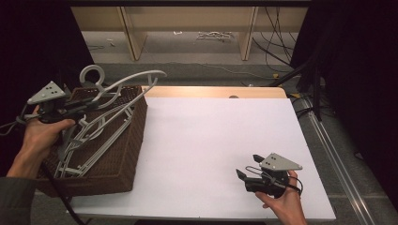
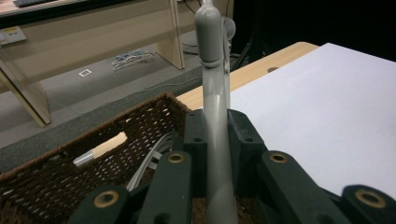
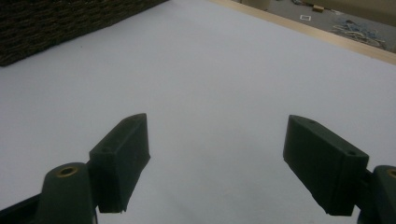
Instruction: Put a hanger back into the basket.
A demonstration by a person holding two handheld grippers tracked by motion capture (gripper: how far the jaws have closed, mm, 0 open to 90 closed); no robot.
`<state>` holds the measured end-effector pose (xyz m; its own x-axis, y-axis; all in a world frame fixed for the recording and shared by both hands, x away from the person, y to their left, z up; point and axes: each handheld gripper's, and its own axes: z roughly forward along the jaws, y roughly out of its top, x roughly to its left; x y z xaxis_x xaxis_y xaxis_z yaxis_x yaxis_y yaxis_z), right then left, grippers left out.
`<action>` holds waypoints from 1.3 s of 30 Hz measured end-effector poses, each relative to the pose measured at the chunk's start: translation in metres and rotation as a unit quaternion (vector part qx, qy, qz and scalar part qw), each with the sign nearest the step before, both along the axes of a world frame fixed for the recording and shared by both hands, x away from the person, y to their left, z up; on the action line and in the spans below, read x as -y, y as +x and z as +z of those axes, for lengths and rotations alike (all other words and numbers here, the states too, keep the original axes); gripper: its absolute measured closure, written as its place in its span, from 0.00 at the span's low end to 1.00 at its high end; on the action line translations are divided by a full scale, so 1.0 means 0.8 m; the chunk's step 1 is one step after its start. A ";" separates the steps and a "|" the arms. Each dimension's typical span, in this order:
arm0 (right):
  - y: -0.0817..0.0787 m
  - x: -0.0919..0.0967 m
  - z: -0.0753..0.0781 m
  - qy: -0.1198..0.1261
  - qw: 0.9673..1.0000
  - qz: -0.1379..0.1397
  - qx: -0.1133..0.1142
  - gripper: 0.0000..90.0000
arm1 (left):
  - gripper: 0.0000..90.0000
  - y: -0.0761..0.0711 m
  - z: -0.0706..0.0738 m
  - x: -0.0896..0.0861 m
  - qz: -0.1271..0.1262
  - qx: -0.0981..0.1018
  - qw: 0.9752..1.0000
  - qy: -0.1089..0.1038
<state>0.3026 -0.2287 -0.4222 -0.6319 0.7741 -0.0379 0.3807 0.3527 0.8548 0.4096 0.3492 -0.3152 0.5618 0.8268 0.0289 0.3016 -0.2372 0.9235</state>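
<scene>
A brown wicker basket [image 1: 126, 154] stands at the table's left edge with several grey plastic hangers [image 1: 89, 136] in it. My left gripper [image 1: 77, 107] is over the basket, shut on the arm of one grey hanger [image 1: 133, 78] that sticks out up and to the right. In the left gripper view that hanger [image 2: 215, 116] runs upright between the closed jaws, with the basket rim [image 2: 140, 114] behind it. My right gripper [image 1: 249, 167] rests low over the white table near the front right, open with nothing between its jaws; the right gripper view has its gripper [image 3: 217, 161] above bare table.
The white table top [image 1: 216, 140] spreads right of the basket, with a wooden strip [image 1: 216, 91] along its far edge. Beyond lie a grey floor, wooden furniture legs [image 1: 133, 33] and cables [image 1: 277, 42]. A metal rail [image 1: 333, 145] runs along the table's right side.
</scene>
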 end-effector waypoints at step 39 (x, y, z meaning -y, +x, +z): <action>0.000 -0.001 -0.005 -0.006 1.000 0.001 -0.008 0.26 | 0.88 -0.022 -0.067 -0.089 0.074 -0.069 0.995 -0.014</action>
